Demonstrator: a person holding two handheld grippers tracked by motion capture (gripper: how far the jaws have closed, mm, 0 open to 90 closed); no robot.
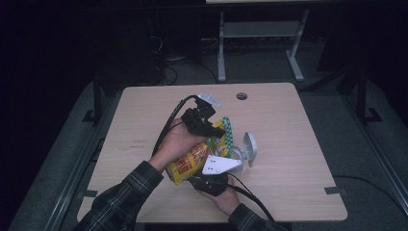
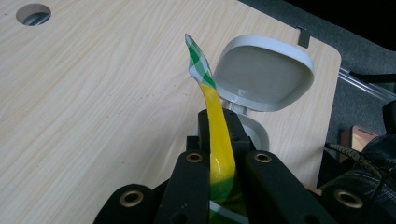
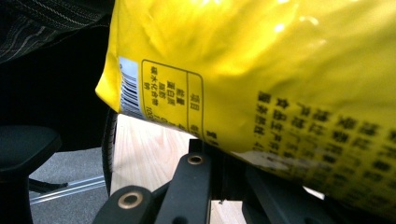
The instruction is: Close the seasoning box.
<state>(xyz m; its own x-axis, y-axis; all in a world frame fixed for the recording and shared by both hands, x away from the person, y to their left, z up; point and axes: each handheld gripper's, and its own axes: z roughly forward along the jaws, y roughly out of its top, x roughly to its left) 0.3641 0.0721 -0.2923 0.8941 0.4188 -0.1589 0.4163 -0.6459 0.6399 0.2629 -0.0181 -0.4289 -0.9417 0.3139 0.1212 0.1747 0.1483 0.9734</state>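
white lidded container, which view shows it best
The left gripper view: the white lidded container stands open on the table, its raised lid's inside facing the camera. The high view shows it small, beside the yellow snack bag.

A lab or workshop: bare wooden table point(image 1: 144, 120) with a cable hole point(image 1: 241, 96), grey carpet point(image 1: 337, 125), metal frames point(image 1: 260, 33), loose cables point(image 1: 166, 72).

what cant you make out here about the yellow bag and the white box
- Right gripper view: yellow bag covers the jaw tips, so their hold is hidden.
- High view: white box base sits behind the bag and grey plate.
- Left gripper view: box contents hidden behind the jaws.
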